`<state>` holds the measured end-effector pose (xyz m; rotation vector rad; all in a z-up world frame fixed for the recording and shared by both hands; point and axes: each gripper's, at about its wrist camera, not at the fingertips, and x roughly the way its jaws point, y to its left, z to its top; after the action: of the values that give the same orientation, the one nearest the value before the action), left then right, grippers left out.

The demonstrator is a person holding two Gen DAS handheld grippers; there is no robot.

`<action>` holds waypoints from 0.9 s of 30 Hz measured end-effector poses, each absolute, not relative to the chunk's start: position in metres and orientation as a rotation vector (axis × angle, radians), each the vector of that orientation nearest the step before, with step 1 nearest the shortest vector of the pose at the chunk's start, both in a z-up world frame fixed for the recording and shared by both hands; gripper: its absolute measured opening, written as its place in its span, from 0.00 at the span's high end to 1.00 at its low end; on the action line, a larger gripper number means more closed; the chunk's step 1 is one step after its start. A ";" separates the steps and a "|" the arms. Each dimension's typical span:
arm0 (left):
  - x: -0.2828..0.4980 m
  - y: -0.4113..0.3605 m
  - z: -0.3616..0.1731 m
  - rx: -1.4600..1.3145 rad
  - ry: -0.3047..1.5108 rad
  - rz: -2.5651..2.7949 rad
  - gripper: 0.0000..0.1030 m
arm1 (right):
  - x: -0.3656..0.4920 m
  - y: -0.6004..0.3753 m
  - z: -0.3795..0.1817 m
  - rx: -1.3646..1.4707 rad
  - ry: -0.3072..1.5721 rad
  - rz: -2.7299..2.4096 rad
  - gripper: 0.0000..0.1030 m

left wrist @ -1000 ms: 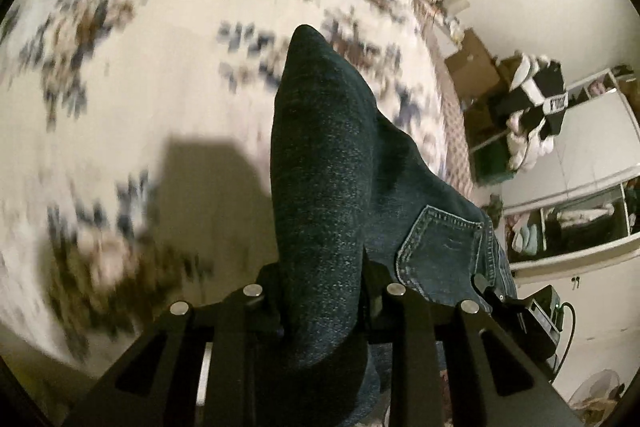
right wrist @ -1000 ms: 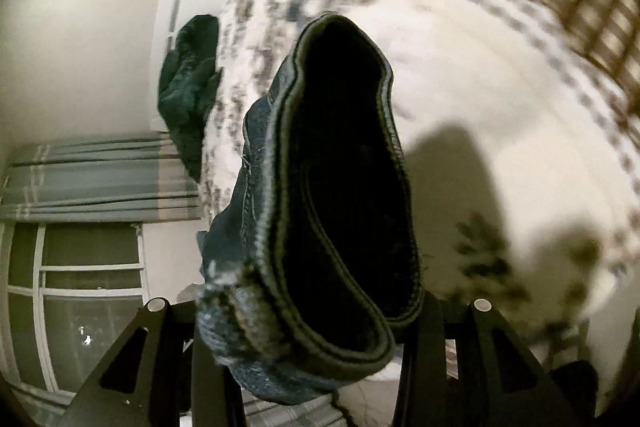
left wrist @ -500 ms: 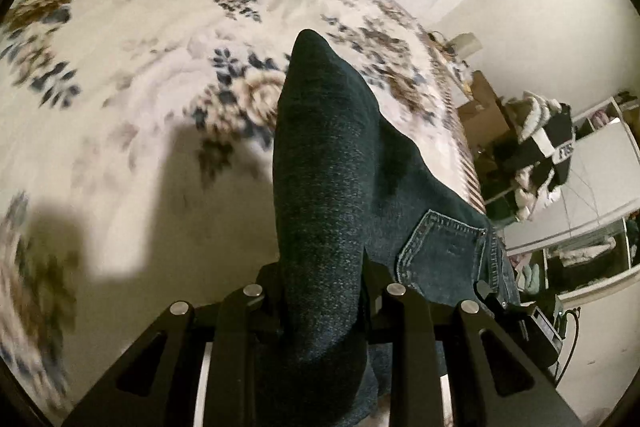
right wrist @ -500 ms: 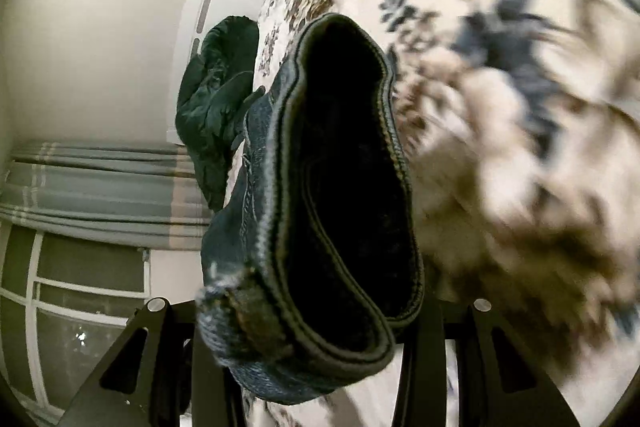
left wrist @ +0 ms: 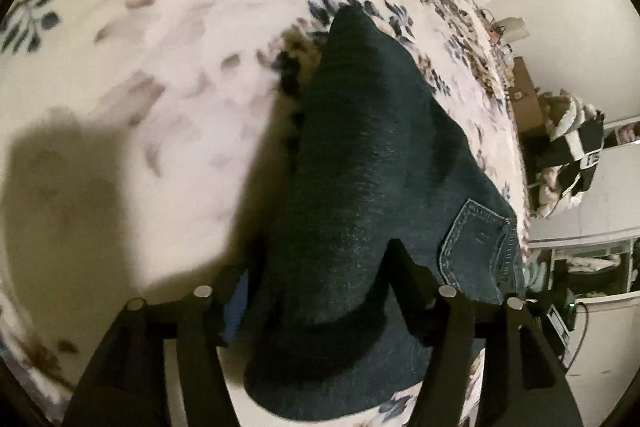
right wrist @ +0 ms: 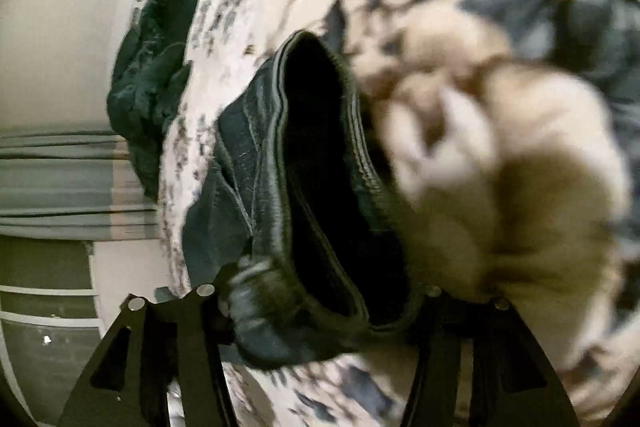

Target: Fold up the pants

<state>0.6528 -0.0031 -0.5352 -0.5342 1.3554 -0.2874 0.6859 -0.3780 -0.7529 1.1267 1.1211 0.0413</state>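
1. Left wrist view, far left: just the floral bedspread (left wrist: 168,75), white with blue and brown flowers, blurry, with a big dark shadow on it near the camera.
2. Middle: the jeans (left wrist: 360,187), dark denim, lay bunched on the bedspread between the fingers of the left gripper (left wrist: 320,291). Its jaws had just been opening and stood apart with the fabric loose between them, so a released grip as far as I could see. A back pocket (left wrist: 476,243) showed on the right side of the denim.
3. Right edge: bedroom clutter well apart from the bed, a cardboard box (left wrist: 524,99), a heap of black and white clothes (left wrist: 572,155) and white shelving (left wrist: 592,259).
4. Right wrist view, left side: grey curtains (right wrist: 60,183) and a dark green garment (right wrist: 152,83) hanging off the bed's far edge.
5. Middle: the right gripper (right wrist: 316,307) had also just been opening, jaws wide around the jeans' hem (right wrist: 316,179), cloth between them but not pinched.
6. Right: blurred flowers only.
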 end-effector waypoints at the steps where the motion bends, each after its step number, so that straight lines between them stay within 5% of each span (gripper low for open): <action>1: 0.651 -0.006 -0.526 -0.470 1.349 -0.256 0.35 | 0.686 -0.380 -0.751 1.105 1.127 0.028 0.38; 6: 0.636 -0.028 -0.482 -0.218 1.303 -0.178 0.21 | 0.677 -0.363 -0.703 0.845 1.197 -0.063 0.24; 9: 0.617 -0.046 -0.454 -0.085 1.256 -0.157 0.13 | 0.671 -0.340 -0.661 0.606 1.211 -0.147 0.04; 15: 0.580 -0.067 -0.399 0.018 1.204 -0.159 0.12 | 0.640 -0.285 -0.588 0.258 1.156 -0.263 0.01; 27: 0.500 -0.086 -0.252 0.052 1.053 -0.126 0.12 | 0.534 -0.252 -0.422 0.173 0.995 -0.277 0.01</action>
<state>0.4999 -0.0857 -0.2518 0.0516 1.0534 -0.1258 0.5336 -0.2520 -0.4222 0.1732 0.9953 -0.2771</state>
